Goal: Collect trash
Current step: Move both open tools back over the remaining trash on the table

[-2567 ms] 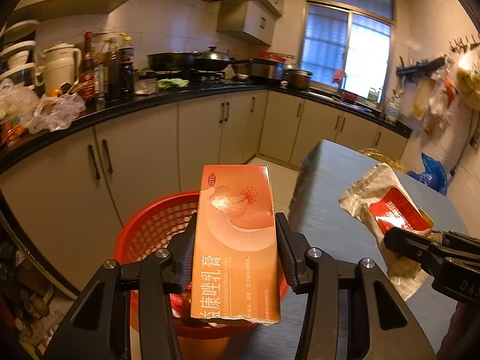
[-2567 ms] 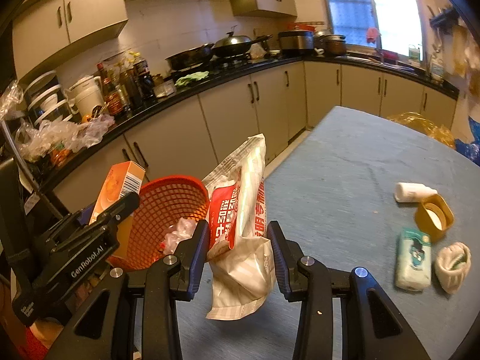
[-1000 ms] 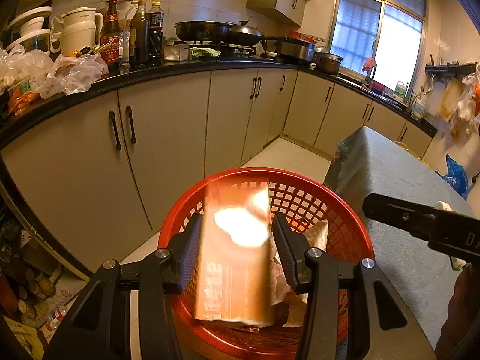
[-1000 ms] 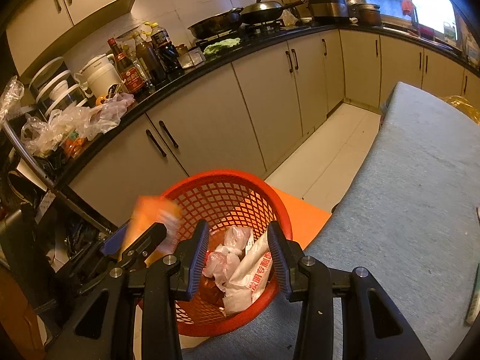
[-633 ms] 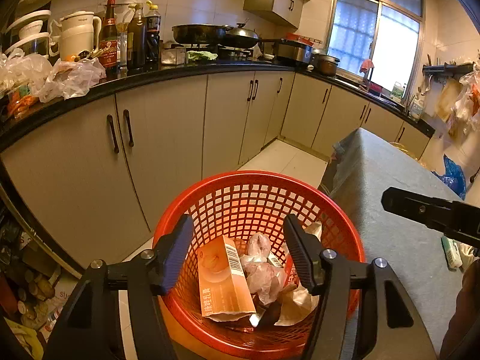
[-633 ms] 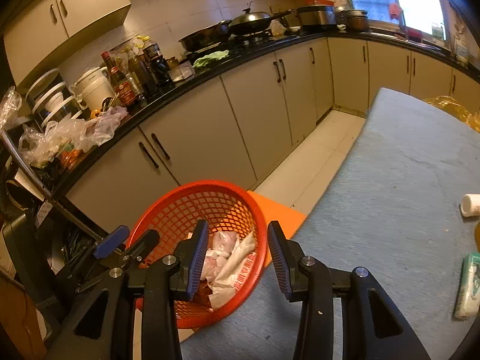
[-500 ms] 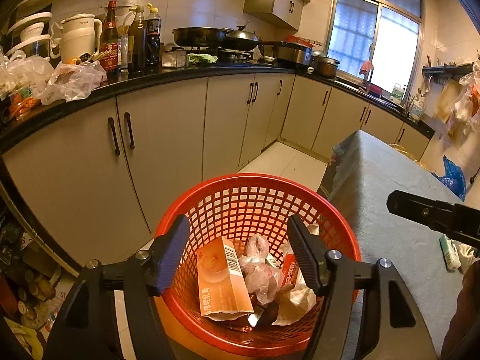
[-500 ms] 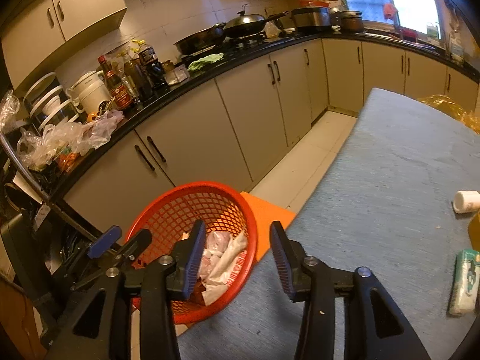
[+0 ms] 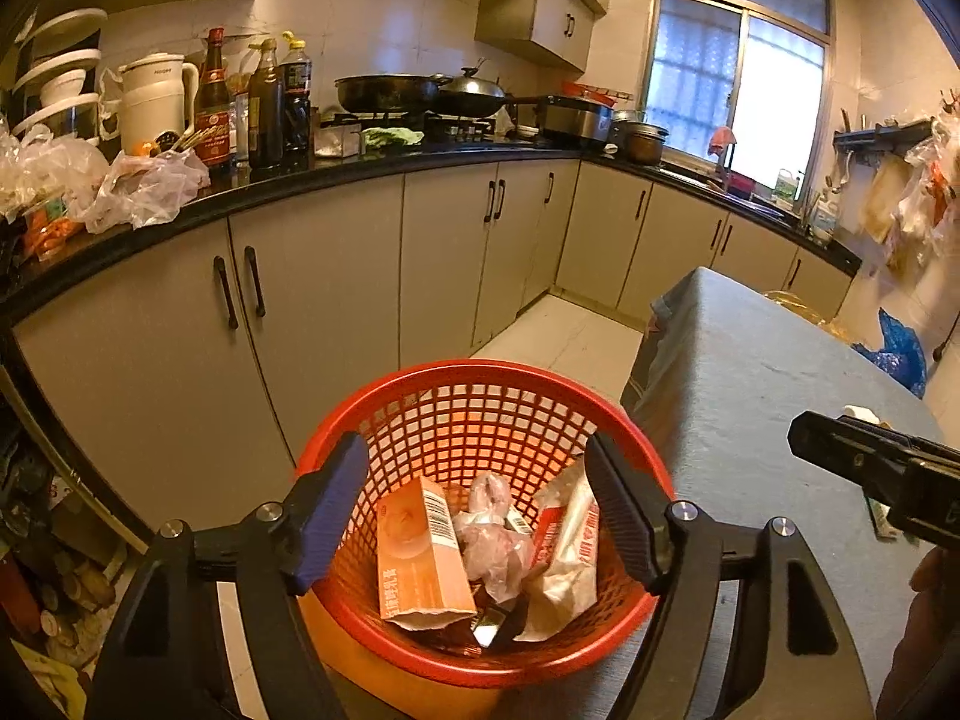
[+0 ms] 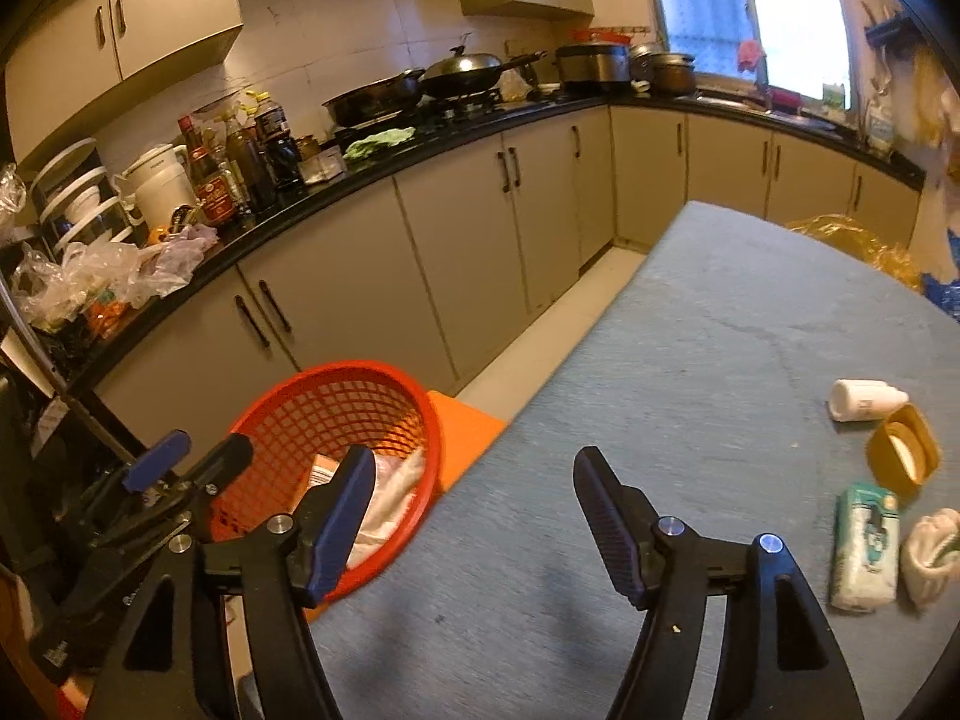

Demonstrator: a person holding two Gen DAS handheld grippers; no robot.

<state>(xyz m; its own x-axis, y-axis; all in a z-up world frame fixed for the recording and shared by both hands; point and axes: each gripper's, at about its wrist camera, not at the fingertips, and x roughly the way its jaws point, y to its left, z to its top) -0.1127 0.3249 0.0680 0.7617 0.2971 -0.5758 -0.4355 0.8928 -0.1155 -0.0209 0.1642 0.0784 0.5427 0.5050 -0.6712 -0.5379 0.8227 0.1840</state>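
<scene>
The red mesh basket (image 9: 480,384) stands beside the table's left end; it also shows in the right wrist view (image 10: 336,384). In it lie an orange box (image 9: 420,552), a red-and-white bag (image 9: 564,546) and crumpled plastic (image 9: 492,534). My left gripper (image 9: 477,510) is open and empty above the basket. My right gripper (image 10: 474,516) is open and empty over the table's left edge. On the table (image 10: 720,360) at the right lie a white bottle (image 10: 861,399), a yellow lid (image 10: 903,450), a green-white packet (image 10: 864,546) and a crumpled wad (image 10: 930,546).
Beige cabinets (image 9: 336,300) with a black counter run behind the basket, loaded with bottles, a kettle (image 9: 153,99) and pans. An orange stool (image 10: 468,426) sits under the basket. A yellow bag (image 10: 852,237) lies at the table's far end.
Both grippers let go of the orange box and the bag, which now lie in the basket. Both have opened wide. The right gripper has swung right toward the table.
</scene>
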